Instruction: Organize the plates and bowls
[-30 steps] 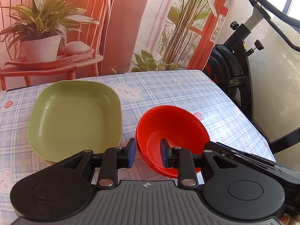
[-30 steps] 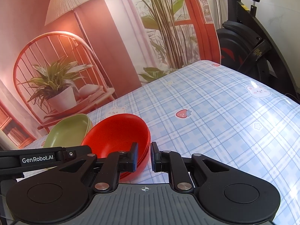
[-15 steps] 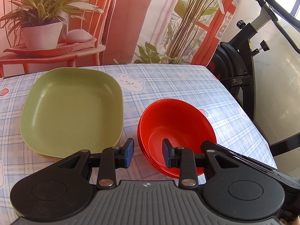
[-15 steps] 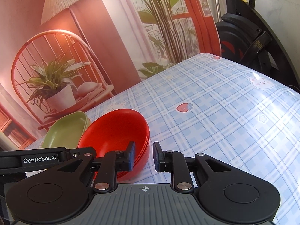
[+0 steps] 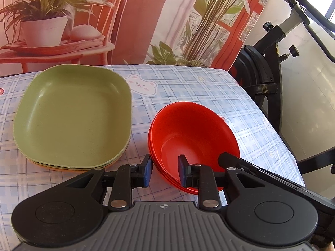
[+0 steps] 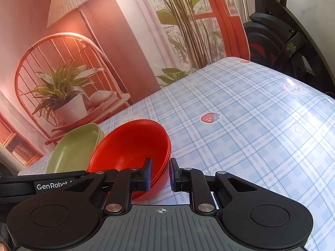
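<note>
Keep the stack of red bowls (image 5: 194, 138) flat on the checked tablecloth (image 5: 188, 83), just beside the stack of green plates (image 5: 73, 117); avoid tipping it. Find the right gripper (image 6: 160, 174) narrow, just closing, clamped on the rim. See the left gripper (image 5: 164, 171) also closing, straddling the rim, not yet pressing.

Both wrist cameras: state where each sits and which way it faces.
Left wrist: on the left gripper, angled down at the green plate stack and red bowl stack; its fingers straddle the bowls' near rim.
Right wrist: on the right gripper, looking down across the tablecloth, straddling the bowls' right rim.
Shared: both stacks, the exercise bike.
</note>
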Action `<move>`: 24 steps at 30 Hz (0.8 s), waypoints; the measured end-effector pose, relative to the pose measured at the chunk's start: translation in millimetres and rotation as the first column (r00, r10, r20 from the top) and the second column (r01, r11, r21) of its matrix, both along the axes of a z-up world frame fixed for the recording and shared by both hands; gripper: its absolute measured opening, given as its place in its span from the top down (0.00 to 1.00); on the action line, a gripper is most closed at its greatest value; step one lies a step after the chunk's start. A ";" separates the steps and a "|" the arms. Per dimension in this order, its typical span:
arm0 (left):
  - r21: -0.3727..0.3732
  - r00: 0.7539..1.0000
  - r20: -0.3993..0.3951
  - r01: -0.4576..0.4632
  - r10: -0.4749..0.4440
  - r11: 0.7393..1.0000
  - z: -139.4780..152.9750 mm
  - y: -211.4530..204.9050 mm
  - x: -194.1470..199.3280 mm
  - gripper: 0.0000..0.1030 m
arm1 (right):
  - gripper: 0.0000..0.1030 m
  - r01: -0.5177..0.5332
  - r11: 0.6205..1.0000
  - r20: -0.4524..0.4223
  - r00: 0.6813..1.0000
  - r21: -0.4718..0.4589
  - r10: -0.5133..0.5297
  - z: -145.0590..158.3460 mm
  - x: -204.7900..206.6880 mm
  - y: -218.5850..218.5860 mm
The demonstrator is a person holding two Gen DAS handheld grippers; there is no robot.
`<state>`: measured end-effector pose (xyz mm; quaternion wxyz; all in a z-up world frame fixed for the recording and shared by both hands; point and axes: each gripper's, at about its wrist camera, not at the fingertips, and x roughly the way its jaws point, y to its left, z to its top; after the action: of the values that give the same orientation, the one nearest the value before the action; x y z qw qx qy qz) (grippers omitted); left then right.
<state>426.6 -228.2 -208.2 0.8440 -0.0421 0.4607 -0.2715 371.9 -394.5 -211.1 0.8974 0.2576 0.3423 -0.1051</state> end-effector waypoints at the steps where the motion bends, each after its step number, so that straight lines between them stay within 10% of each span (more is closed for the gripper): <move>1: -0.003 1.000 -0.003 -0.001 0.001 1.000 0.1 1.4 0.1 0.74 | 0.85 0.001 1.000 0.000 1.000 0.000 -0.001 0.3 -0.5 0.2; 24: -0.052 0.998 0.053 -0.020 0.022 0.998 37.8 41.6 -16.0 0.74 | 0.85 -0.031 0.999 0.045 0.998 -0.042 0.032 41.1 -3.6 31.5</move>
<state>410.7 -186.6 -170.4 0.8575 -0.0614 0.4300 -0.2755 368.3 -363.0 -170.1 0.9117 0.2359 0.3234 -0.0921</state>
